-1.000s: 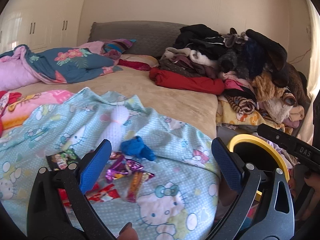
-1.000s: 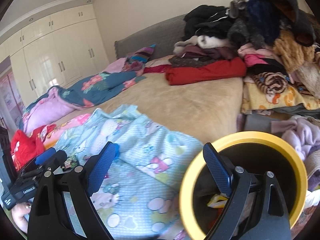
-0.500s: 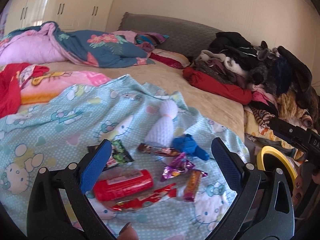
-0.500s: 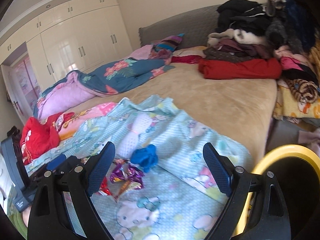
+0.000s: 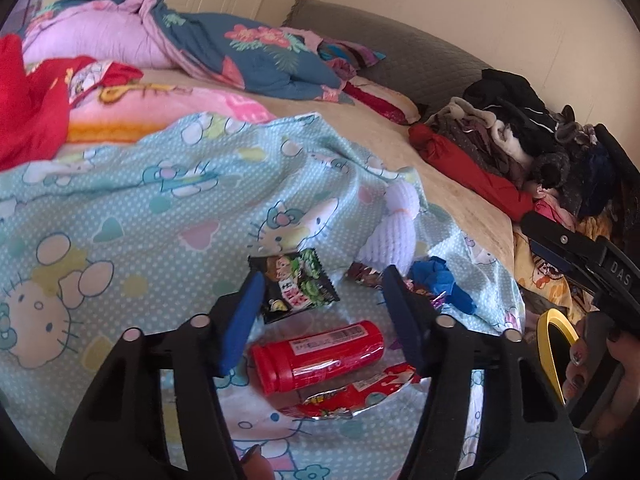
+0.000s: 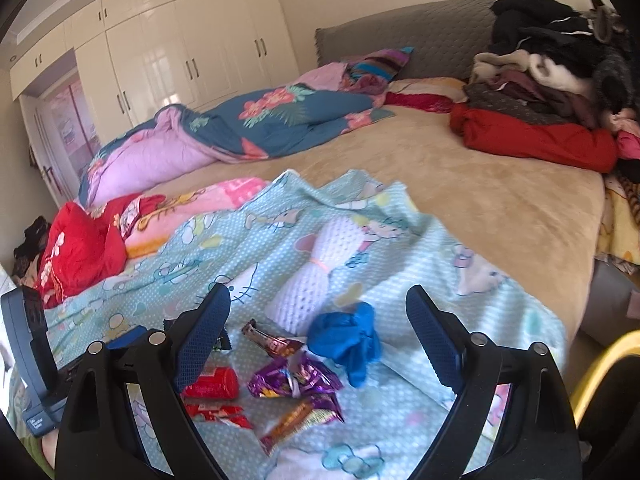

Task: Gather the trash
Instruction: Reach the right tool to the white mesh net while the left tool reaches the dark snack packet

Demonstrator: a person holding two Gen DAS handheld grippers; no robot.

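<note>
Left claw [image 5: 324, 312]: released, jaws apart, poised over the trash cluster on the bed. Between its blue-padded fingers [image 5: 240, 320] lies a red cylindrical plastic bottle [image 5: 318, 356] on its side, cap toward the left finger. Touching the bottle's lower edge: a flat red foil wrapper [image 5: 352, 394]. Just beyond the left finger: a black-and-green printed snack packet [image 5: 296, 286].

Right claw [image 6: 320, 340]: released, jaws wide apart, nothing between the pads. Ahead of it, a crumpled blue cloth-like wad [image 6: 348, 342], a purple foil wrapper [image 6: 296, 380], a dark brown candy-bar wrapper [image 6: 270, 342] and an orange-brown bar wrapper [image 6: 296, 420], all near one another. The white knitted bundle [image 6: 320, 272] lies just behind the blue wad.

All items rest on a light-blue cartoon-cat blanket [image 5: 120, 216] over the tan bedspread [image 6: 500, 200]. A yellow-rimmed black bin [image 5: 554, 344] stands off the bed's edge, beside the right claw.
</note>
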